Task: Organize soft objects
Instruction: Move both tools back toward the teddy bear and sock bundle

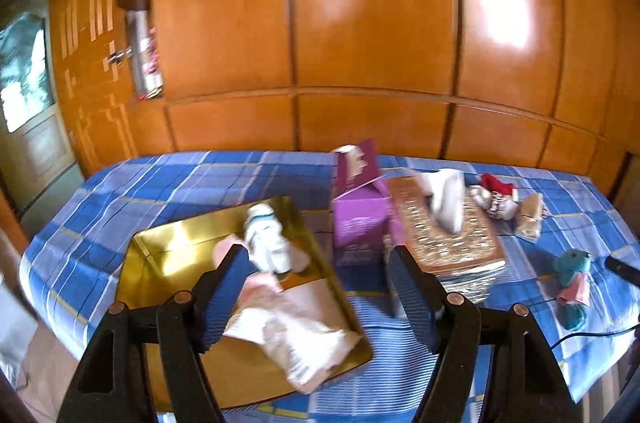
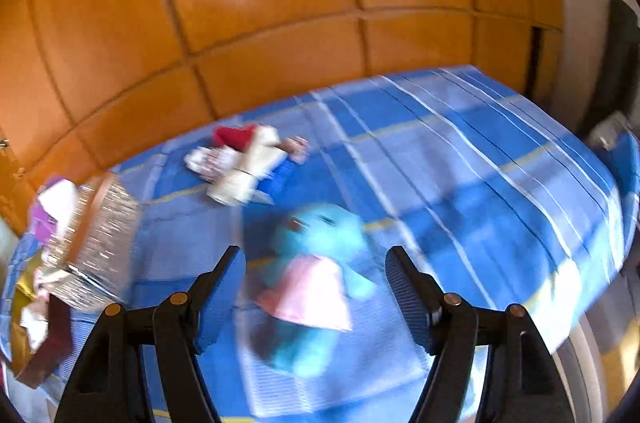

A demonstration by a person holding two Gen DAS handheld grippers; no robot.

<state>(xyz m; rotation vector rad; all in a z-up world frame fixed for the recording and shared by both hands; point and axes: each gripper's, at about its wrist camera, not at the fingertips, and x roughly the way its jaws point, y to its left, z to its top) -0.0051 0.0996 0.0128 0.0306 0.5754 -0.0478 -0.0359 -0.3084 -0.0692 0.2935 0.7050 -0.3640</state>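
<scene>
A blue plaid cloth (image 1: 168, 183) is covering the worktop, which is standing against a wall of glossy orange-brown wooden cabinet doors (image 1: 360, 23). A shallow gold tray (image 1: 168, 255) is lying toward the near left corner, holding a white soft doll with a teal collar (image 1: 266, 239) and crumpled pink-and-white cloth pieces (image 1: 304, 339). Just right of the tray, a purple cardboard box with its lid flap up (image 1: 358, 219) is standing beside a patterned gold-brown tissue box with a white tissue sticking out (image 1: 448, 235), the two nearly touching. Toward the far right corner, a small bundle of red, white and beige soft items (image 2: 244, 163) is lying in a loose heap.

The teal plush toy in a pink dress (image 2: 316, 279) is lying near the right part of the near edge — directly between the spread fingers of the right claw (image 2: 316, 291), which is standing open with no pad touching it. The left claw (image 1: 316, 287) is hanging open too, over the tray's right rim, gripping nothing.
</scene>
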